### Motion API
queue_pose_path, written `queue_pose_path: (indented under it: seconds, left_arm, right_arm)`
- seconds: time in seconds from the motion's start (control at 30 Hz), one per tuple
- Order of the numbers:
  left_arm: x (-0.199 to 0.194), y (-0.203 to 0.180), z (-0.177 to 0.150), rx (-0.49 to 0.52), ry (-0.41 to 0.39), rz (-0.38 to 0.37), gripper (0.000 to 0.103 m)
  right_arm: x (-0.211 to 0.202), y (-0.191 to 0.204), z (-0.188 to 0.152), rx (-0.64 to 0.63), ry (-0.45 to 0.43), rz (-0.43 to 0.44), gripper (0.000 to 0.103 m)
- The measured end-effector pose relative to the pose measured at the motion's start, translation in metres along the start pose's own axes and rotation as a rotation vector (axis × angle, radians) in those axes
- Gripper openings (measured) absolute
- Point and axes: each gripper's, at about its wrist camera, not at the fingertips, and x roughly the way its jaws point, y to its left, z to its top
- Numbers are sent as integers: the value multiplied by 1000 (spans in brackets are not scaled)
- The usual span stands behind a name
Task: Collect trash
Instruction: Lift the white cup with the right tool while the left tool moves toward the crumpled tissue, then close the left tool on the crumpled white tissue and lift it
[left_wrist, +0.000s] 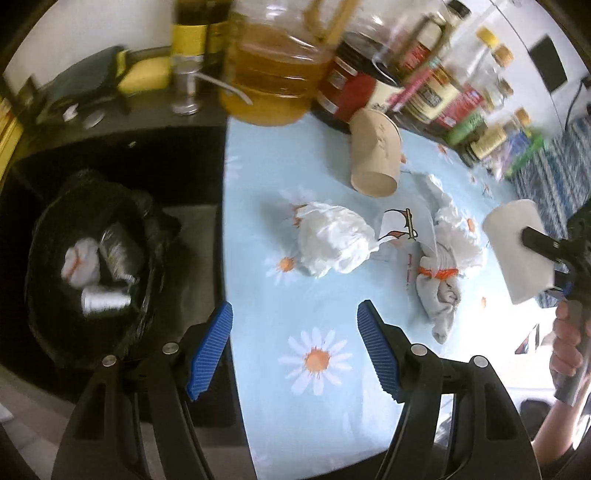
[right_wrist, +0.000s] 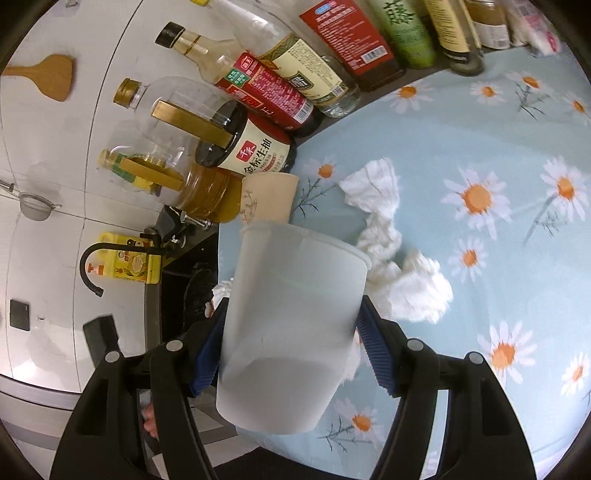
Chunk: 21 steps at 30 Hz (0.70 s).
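Left wrist view. The left gripper hangs released, nothing between its blue pads, over the edge of the daisy-print tablecloth. Below and to the left stands the black-lined bin, already holding a crumpled tissue and cans. On the cloth lie a brown paper cup tipped on its side, a white tissue wad, and a second heap of tissue and wrapper with an orange band. At the right edge the right gripper carries a white cup clear of the cloth; the person's hand is partly cropped. The bottles behind are smeared by motion.

Right wrist view. The right gripper is clenched across the wall of the white cup, rim pointing away, one pad on each side. The cup looks light and thin-walled, likely to dent under a hard squeeze; a hold across the middle of the wall, as here, seems sound. The tissues would be soft and nearly weightless, best pinched at their bulk. The brown cup shows just beyond the rim, beside the oil jug. The cup hides the left pad's contact and most of the bin; whether anything is inside the cup cannot be told.
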Motion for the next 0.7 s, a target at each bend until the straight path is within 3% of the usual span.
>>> queue_pose_path:
  seconds: [0.33, 0.7]
  left_arm:
    - [40, -36, 26, 204, 34, 58, 68]
    - [66, -46, 44, 300, 46, 58, 64]
  right_arm:
    - [-23, -18, -30, 72, -53, -5, 67]
    - [-37, -33, -61, 138, -100, -58, 67]
